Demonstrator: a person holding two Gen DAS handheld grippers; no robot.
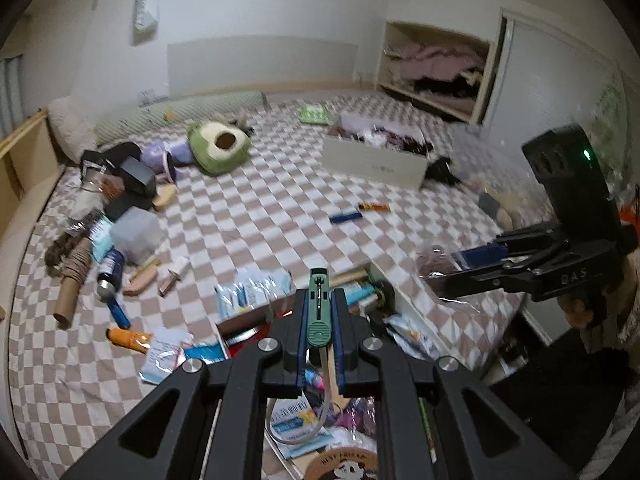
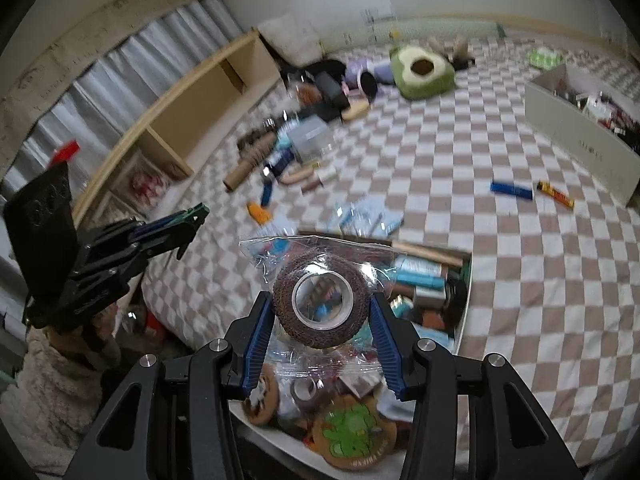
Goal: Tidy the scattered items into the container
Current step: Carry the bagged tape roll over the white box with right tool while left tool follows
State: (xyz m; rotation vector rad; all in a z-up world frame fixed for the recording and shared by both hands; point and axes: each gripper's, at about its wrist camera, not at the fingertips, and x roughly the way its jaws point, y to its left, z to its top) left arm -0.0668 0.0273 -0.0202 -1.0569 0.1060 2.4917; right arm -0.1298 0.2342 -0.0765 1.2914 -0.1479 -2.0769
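Over the container (image 2: 466,280) at the near edge of the bed, the right gripper (image 2: 322,316) has its blue ribbed pads pinched on a brown fuzzy tape roll (image 2: 320,304) in a crinkly clear zip bag. I'd lower it close before releasing, since slick plastic slides. The left gripper (image 1: 318,312) is clamped tight on a slim green plastic tool (image 1: 318,304) above the same box.

Lower half of the green tool (image 1: 319,304) hidden between the left hand-held gripper (image 1: 319,332) pads. Container (image 2: 466,304) near rim cut off by both bottom edges, contents partly masked by the bagged tape roll (image 2: 321,306). White box (image 2: 580,148) clipped at right edge. Far clutter pile (image 2: 288,148) blurred, items indistinct.
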